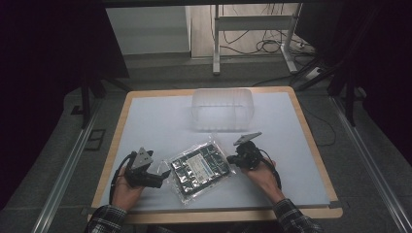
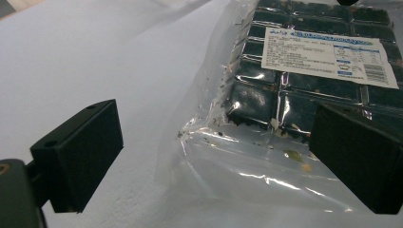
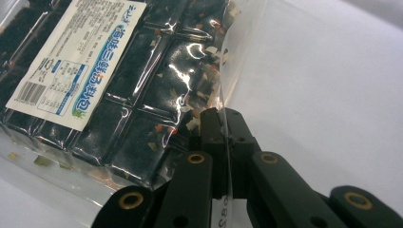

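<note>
A clear plastic bag of dark square blocks (image 1: 201,167) with a white printed label (image 2: 328,57) lies flat on the white table top (image 1: 291,160), near its front edge. My left gripper (image 1: 165,174) is at the bag's left corner. In the left gripper view it (image 2: 218,152) stands open, its jaws wide apart on either side of the bag's empty clear end (image 2: 247,166). My right gripper (image 1: 232,159) is at the bag's right edge. In the right gripper view it (image 3: 225,128) is shut on the thin clear edge of the bag (image 3: 142,95), beside the label (image 3: 76,61).
A translucent plastic container (image 1: 222,109) stands at the back middle of the table. The table has a wooden rim (image 1: 311,141). Beyond it are a metal stand (image 1: 216,43) and cables on the floor (image 1: 272,46). Dark curtains flank both sides.
</note>
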Demonstrator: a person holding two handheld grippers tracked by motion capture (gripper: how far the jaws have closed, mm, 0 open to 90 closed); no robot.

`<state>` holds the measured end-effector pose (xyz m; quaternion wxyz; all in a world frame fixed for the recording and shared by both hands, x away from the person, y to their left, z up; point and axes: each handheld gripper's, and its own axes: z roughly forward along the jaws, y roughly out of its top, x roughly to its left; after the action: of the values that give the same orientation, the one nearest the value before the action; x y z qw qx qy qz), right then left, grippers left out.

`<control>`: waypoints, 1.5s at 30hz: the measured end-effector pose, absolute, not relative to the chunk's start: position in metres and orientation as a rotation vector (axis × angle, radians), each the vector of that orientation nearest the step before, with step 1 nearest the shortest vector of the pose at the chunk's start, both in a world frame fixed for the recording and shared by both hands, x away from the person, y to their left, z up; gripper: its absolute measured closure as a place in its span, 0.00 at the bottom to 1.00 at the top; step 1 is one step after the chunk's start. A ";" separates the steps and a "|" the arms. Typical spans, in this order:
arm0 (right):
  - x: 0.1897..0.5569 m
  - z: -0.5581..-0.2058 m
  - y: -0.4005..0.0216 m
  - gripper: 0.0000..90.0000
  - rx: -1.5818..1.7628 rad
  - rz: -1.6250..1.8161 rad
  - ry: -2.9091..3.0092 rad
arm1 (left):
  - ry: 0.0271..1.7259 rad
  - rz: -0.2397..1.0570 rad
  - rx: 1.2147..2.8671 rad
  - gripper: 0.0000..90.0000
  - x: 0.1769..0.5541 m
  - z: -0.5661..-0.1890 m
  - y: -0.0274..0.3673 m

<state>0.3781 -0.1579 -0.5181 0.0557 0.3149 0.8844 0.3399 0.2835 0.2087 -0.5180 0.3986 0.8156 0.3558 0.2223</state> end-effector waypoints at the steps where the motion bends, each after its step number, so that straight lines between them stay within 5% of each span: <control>1: 0.378 -0.518 -0.158 0.99 0.956 1.032 2.684 | 0.901 0.564 2.064 0.04 0.283 -0.518 0.209; 45: 0.370 -0.410 -0.160 0.99 0.896 1.369 2.624 | 0.906 0.596 2.042 0.04 0.283 -0.516 0.211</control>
<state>0.3701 -0.1604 -0.4100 0.0247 0.2896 0.8484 0.4425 0.2827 0.2114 -0.5158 0.4031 0.8083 0.3586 0.2359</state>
